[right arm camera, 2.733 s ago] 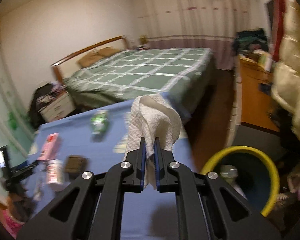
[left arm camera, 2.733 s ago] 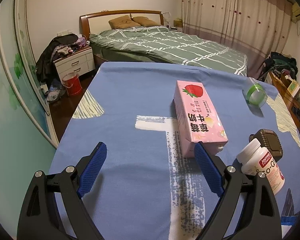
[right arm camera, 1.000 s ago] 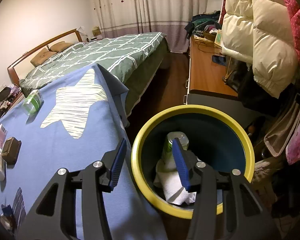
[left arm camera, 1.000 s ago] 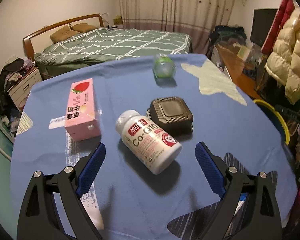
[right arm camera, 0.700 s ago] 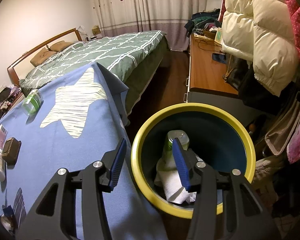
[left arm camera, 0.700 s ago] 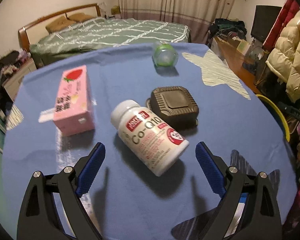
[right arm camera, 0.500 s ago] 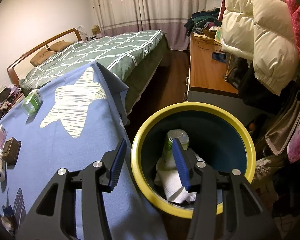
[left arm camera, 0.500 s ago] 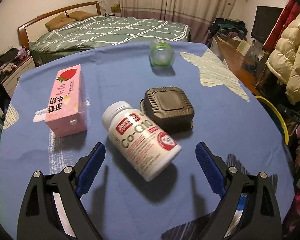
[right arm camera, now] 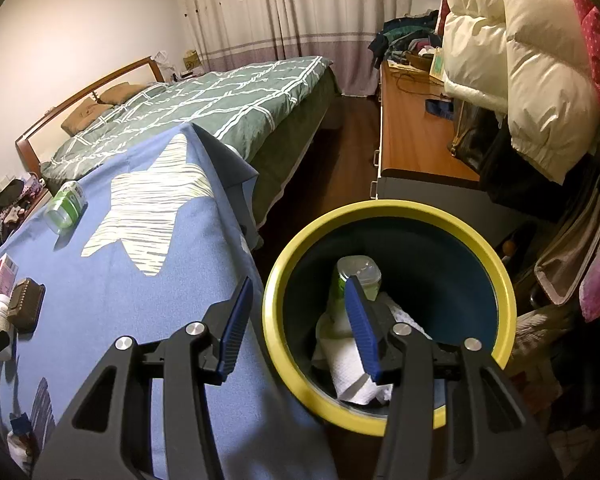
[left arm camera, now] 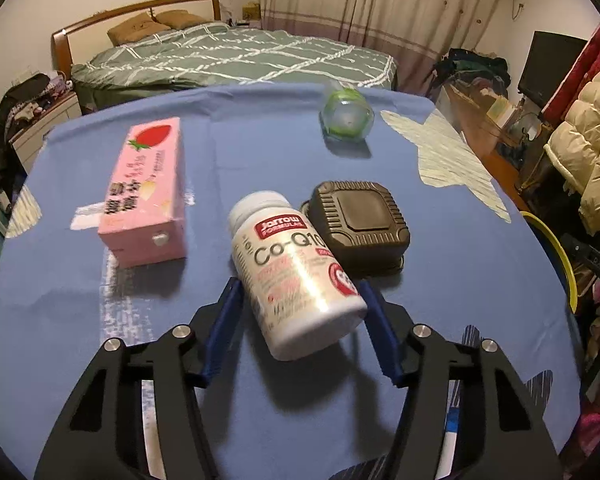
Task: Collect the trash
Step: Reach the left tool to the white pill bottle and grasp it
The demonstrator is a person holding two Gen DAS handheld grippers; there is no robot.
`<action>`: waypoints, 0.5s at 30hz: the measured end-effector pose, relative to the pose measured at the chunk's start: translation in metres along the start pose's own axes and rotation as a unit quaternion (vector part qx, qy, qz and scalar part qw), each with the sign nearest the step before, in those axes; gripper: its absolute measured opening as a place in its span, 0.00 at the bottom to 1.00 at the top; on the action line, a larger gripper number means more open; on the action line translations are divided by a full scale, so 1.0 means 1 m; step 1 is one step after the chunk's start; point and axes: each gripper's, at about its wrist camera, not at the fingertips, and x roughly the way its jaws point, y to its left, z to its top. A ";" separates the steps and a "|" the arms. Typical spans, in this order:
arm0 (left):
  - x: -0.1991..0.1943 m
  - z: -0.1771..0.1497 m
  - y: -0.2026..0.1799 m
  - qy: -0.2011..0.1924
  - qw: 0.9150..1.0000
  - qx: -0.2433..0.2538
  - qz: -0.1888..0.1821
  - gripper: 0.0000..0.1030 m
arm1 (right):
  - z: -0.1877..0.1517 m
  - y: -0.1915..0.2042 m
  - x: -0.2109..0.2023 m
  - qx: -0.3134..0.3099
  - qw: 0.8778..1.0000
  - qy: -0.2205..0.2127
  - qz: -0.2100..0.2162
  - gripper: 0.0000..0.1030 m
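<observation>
A white Co-Q10 pill bottle (left arm camera: 296,276) lies on its side on the blue tablecloth (left arm camera: 440,240). My left gripper (left arm camera: 300,300) has closed in around it; the blue pads (left arm camera: 224,320) stand at both its sides, and contact is unclear. A pink strawberry milk carton (left arm camera: 148,188), a dark square box (left arm camera: 360,224) and a green clear bottle (left arm camera: 346,118) lie beyond. My right gripper (right arm camera: 300,312) is open and empty above the yellow-rimmed bin (right arm camera: 480,240), which holds a white paper towel (right arm camera: 356,376) and a green bottle (right arm camera: 352,284).
A green-quilted bed (left arm camera: 236,56) stands behind the table. A wooden desk (right arm camera: 416,136) and hanging puffy jackets (right arm camera: 512,52) are to the right of the bin. The bin stands on the floor just past the table's right edge (right arm camera: 256,280).
My left gripper moved forward and narrowed around the pill bottle. My right gripper, which dropped the paper towel into the bin earlier, stays open and still over it.
</observation>
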 end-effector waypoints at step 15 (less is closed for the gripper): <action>-0.066 0.009 -0.001 -0.084 0.996 0.026 0.024 0.48 | 0.001 -0.002 0.000 0.000 1.000 -0.002 0.000 0.44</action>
